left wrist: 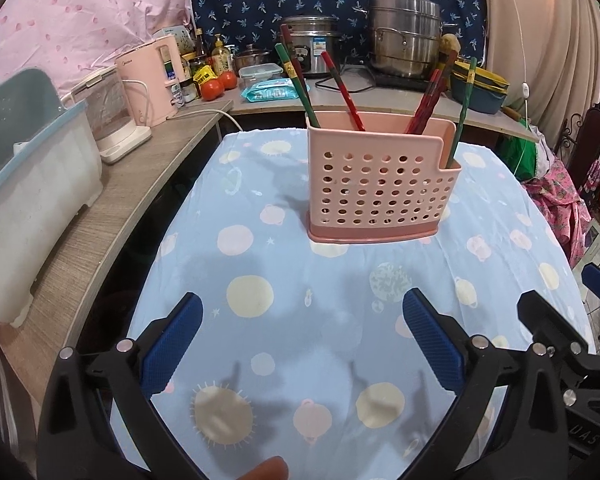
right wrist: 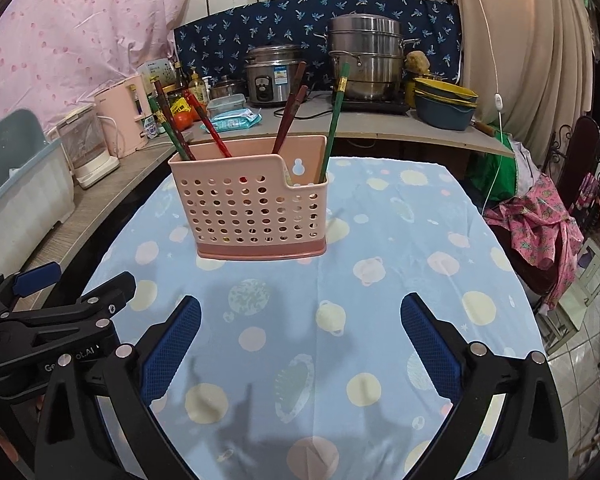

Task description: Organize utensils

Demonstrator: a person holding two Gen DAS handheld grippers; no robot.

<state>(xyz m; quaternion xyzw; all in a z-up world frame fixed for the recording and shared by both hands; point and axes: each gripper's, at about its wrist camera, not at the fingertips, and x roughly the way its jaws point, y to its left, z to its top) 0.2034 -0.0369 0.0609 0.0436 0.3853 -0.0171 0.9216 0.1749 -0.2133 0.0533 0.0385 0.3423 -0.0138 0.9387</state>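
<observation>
- The pink perforated utensil holder point(left wrist: 382, 184) stood upright on the table point(left wrist: 300, 320), on a light blue cloth printed with pale planets and dots, and it serves here as the landmark.
- Red and green chopsticks point(left wrist: 342, 90) leaned out of the holder's top: a few slanted toward its left end, a dark red bunch stood toward its right, and a single green chopstick point(left wrist: 462, 112) stood in the lower notched section at the holder's right end.
- The left gripper point(left wrist: 298, 348) hovered above the cloth on the near side of the holder, well apart from it; its blue-padded fingers point(left wrist: 172, 344) were spread wide with nothing between them.
- The right gripper point(right wrist: 300, 344) was likewise on the near side of the holder, clear of it, its blue fingers point(right wrist: 430, 344) held apart and empty.
- In the right wrist view the left gripper's black frame showed at the lower left, nearer the camera than the holder.
- Beyond the holder ran a counter with a steel rice cooker point(left wrist: 310, 50), a stacked steel steamer pot point(left wrist: 406, 36) and stacked yellow and blue bowls point(left wrist: 478, 86).
- To the left of the holder stood a pink kettle point(left wrist: 156, 80) and a grey-blue dish rack point(left wrist: 24, 184); two tomatoes point(left wrist: 219, 85) lay behind it on the counter.
</observation>
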